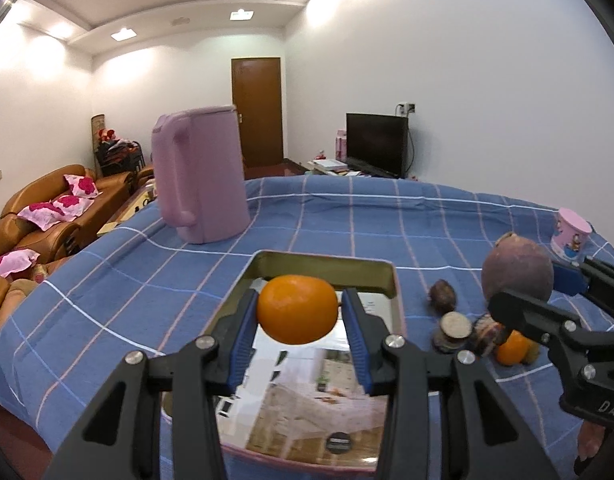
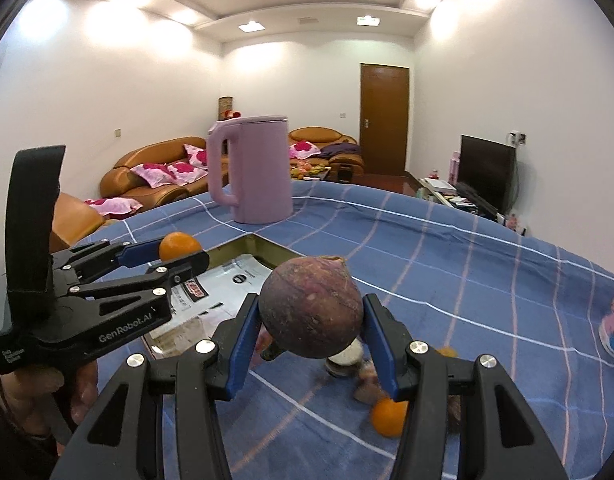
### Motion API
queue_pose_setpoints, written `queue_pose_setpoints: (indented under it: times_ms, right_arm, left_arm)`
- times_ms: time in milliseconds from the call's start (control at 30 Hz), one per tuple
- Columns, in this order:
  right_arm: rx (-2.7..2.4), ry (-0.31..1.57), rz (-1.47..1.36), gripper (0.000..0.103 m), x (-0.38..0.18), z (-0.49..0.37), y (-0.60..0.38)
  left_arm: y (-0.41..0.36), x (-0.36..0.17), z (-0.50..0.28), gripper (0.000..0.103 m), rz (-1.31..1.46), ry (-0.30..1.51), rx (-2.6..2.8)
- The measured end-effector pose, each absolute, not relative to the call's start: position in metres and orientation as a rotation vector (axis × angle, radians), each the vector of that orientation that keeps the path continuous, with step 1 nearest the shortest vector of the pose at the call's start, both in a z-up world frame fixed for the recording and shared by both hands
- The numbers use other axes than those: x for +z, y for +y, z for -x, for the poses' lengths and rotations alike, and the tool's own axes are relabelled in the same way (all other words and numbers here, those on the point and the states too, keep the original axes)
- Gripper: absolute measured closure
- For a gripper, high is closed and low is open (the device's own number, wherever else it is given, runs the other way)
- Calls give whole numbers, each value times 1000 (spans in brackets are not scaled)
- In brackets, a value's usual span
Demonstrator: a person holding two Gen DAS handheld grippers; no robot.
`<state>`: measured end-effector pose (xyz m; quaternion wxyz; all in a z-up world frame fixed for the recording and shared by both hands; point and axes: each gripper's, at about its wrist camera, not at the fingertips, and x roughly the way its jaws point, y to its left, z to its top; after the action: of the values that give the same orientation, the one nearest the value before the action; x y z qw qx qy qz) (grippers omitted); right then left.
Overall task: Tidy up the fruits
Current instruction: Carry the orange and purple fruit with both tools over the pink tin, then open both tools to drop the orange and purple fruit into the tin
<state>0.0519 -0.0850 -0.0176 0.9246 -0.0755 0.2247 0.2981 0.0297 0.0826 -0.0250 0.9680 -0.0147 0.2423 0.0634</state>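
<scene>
Left gripper (image 1: 299, 310) is clamped on an orange (image 1: 297, 309), held above the tin (image 1: 323, 266) on the blue cloth (image 1: 147, 280). Loose fruit (image 1: 511, 348) is piled right of the tin.

Right gripper (image 2: 312, 316) is closed on a purple fruit (image 2: 312, 314), raised over the pile (image 2: 388, 416). Kettle (image 2: 259, 170) is seen far behind.
</scene>
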Motion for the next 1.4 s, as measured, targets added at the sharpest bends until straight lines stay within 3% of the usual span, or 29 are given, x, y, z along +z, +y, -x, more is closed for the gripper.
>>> queue_pose_setpoints:
  times_ms: [1400]
  right_arm:
    - [710, 594, 276, 50, -61, -88, 5]
  left_arm:
    - [131, -57, -67, 59, 27, 635, 178]
